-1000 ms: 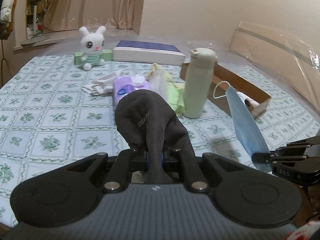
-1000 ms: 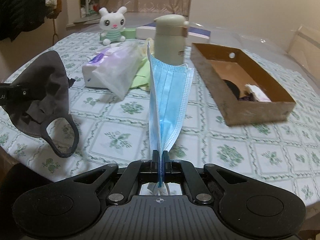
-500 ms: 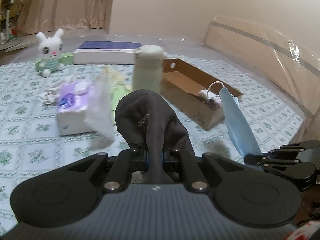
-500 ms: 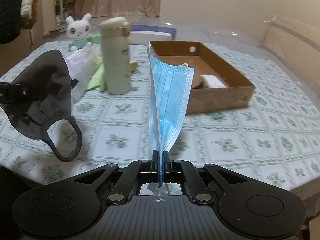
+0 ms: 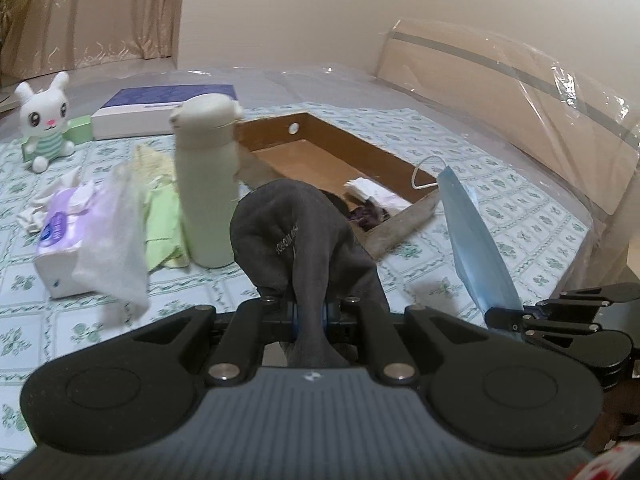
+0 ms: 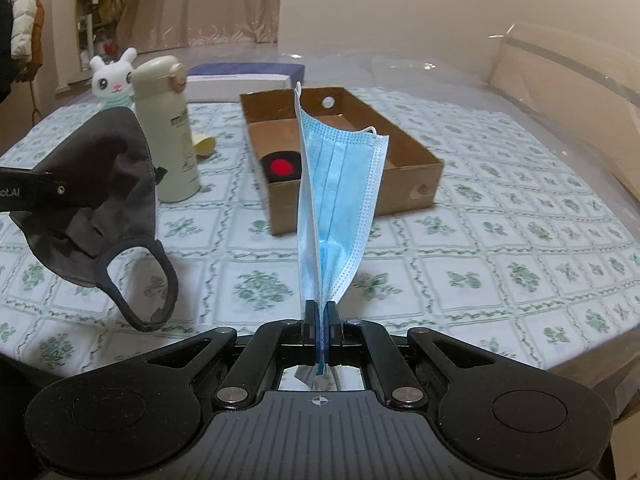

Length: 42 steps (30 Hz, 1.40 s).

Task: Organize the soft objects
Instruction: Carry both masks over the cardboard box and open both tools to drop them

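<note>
My left gripper is shut on a dark grey cloth mask and holds it above the table; the mask also shows in the right wrist view with its ear loop hanging. My right gripper is shut on a blue surgical mask that stands upright; it also shows in the left wrist view. An open cardboard box lies ahead with a black and red item and some soft things inside.
A cream bottle stands left of the box. A tissue pack, green cloths, a white bunny toy and a flat purple-topped box lie farther left. The table's edge curves at right.
Both grippers have swung to the right with their masks. The cardboard box now sits more in front of them, and the bottle and bunny have shifted left in both views.
</note>
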Available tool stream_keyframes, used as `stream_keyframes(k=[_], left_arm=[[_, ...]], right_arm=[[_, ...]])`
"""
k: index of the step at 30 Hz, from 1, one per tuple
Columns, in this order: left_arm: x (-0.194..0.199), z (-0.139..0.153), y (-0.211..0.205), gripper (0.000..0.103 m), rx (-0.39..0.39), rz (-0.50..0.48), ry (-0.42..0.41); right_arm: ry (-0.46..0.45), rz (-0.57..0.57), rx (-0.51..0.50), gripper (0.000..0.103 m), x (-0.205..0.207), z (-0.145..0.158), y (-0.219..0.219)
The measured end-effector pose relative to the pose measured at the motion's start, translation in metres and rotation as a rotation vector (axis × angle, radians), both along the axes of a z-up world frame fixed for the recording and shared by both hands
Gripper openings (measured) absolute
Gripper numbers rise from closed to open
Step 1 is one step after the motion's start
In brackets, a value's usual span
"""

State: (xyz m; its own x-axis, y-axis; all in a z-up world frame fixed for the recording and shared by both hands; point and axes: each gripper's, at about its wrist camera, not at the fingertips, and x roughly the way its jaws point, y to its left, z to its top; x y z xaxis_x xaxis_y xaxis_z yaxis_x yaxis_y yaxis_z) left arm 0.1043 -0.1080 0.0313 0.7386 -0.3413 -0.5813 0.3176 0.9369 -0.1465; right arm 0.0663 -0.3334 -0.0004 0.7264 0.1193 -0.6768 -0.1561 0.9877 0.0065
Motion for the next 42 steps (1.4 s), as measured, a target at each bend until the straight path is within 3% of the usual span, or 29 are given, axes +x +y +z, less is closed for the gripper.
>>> stream_keyframes(k=[18,33,42], left_arm=[[0.036,0.004,-0.043,0.008,-0.008,-0.031,-0.007],[0.128,0.017,-0.078,0.008,-0.053,0.011,-0.043],[0.187,0.019,-0.098,0.009,-0.026,0.072,-0.086]], right_arm=[[-0.026,-0.020,0.018,0.002,0.029,0.013,-0.030],[-0.083,0.036,-0.002,0.002,0.132,0.053,-0.048],[-0.067,0.090,0.013,0.002,0.204,0.048,-0.052]])
